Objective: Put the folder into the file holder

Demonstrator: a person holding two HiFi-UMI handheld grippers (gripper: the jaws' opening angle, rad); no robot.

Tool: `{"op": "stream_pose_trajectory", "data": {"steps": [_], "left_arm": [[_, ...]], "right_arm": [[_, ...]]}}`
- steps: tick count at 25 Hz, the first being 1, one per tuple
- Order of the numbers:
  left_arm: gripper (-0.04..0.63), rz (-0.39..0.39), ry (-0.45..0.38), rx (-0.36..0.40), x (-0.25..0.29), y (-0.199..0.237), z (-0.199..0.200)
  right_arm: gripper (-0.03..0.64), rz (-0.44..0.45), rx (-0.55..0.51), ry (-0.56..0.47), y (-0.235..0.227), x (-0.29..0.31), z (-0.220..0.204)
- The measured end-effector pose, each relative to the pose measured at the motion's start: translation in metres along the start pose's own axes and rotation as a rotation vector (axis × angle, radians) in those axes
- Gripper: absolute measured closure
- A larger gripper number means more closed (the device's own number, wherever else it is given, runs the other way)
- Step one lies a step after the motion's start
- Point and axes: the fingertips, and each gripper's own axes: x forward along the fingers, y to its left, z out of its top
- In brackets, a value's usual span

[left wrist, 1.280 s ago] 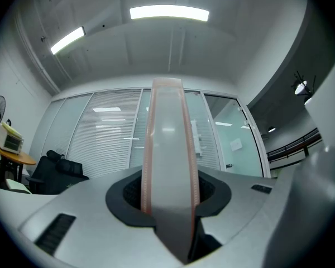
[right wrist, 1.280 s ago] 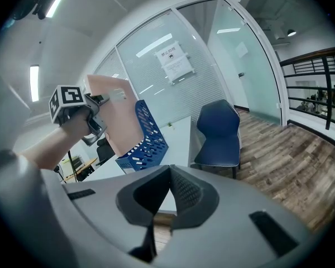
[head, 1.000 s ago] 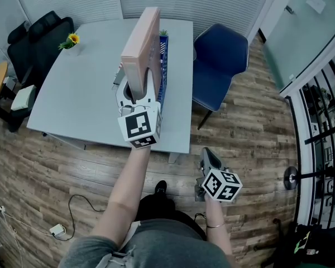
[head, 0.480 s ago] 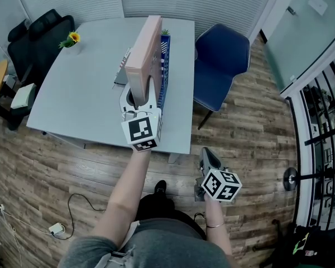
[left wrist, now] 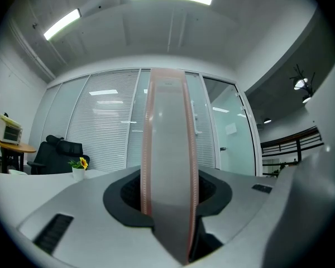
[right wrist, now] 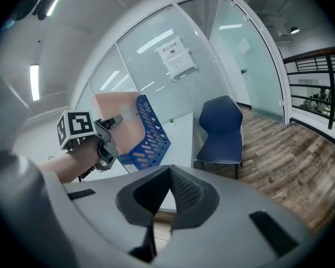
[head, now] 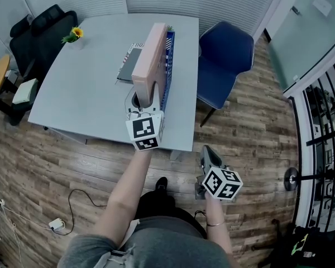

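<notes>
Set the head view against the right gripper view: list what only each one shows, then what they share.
Head view only: the sunflower, the book and the charger cable. Right gripper view only: the posted notice and the ceiling light. Both: the left gripper, its jaws just opened wider with the folder between them, plus the holder, blue chair and table.

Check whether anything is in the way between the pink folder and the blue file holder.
Nothing visible does. The pink folder stands upright right against the mesh wall of the blue file holder, with nothing between them. Whether its bottom edge is already inside is hidden.
</notes>
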Motion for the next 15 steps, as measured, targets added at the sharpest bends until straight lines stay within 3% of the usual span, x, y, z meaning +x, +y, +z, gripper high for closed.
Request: {"op": "stream_pose_trajectory", "data": {"steps": [15], "left_arm": [[0.416, -0.065, 0.089, -0.005, -0.005, 0.000, -0.021]], "right_arm": [[0.609, 0.020, -0.008, 0.003, 0.008, -0.001, -0.003]]}}
